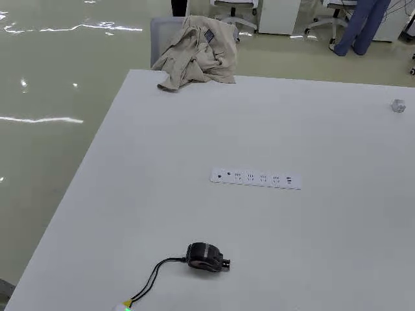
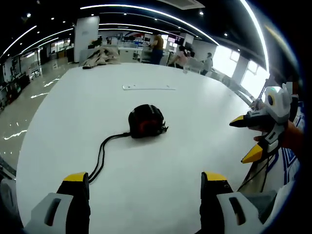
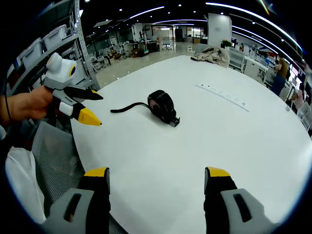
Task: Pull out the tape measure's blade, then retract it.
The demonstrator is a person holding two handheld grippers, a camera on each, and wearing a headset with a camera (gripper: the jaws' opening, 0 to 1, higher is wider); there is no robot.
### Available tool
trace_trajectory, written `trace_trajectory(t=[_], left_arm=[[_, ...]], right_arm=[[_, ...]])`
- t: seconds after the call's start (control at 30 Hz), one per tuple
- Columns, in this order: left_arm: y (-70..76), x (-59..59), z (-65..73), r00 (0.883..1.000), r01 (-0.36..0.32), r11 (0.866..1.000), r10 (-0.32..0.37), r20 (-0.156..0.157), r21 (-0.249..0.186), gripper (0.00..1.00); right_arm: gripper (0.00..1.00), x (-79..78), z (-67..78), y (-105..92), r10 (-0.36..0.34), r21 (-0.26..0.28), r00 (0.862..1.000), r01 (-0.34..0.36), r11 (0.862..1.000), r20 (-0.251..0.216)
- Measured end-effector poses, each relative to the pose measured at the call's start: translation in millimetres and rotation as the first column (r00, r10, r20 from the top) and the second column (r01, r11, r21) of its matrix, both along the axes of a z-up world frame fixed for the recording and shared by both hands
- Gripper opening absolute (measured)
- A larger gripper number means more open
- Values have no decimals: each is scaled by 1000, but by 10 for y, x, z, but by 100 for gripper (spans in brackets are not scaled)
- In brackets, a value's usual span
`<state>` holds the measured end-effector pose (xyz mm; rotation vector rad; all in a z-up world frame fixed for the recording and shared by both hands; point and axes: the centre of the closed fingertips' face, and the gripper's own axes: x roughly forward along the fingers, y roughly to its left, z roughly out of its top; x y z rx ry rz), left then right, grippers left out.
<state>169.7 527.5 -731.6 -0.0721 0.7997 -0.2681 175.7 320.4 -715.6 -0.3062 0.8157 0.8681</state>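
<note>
I've got bare table (image 1: 162,162) on every side of the tape measure (image 1: 206,256). Its black strap (image 1: 152,278) trails off toward the near edge on my left, the one thing lying across that approach. The power strip (image 1: 255,178) lies well beyond. The jacket (image 1: 196,53) is heaped at the far edge, and a small grey object (image 1: 397,105) sits far right, both well apart.

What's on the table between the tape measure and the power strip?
Nothing: the head view shows bare white table between tape measure and power strip.
</note>
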Motion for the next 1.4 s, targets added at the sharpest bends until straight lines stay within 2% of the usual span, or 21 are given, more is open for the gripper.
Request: trace_trajectory(t=[0.53,1.17,1.4], left_arm=[[22,137,-10,999,45,999,-46,8,29,92],[51,306,-91,992,124,991,-125,11,53,92],[57,383,-135,986,168,984,-168,2,64,92]], right_arm=[[81,247,-48,133,25,5,1000,-25,1000,9],[79,336,-140,139,53,-12,999,-53,999,4],[79,395,-151,169,68,-16,998,-68,998,4]])
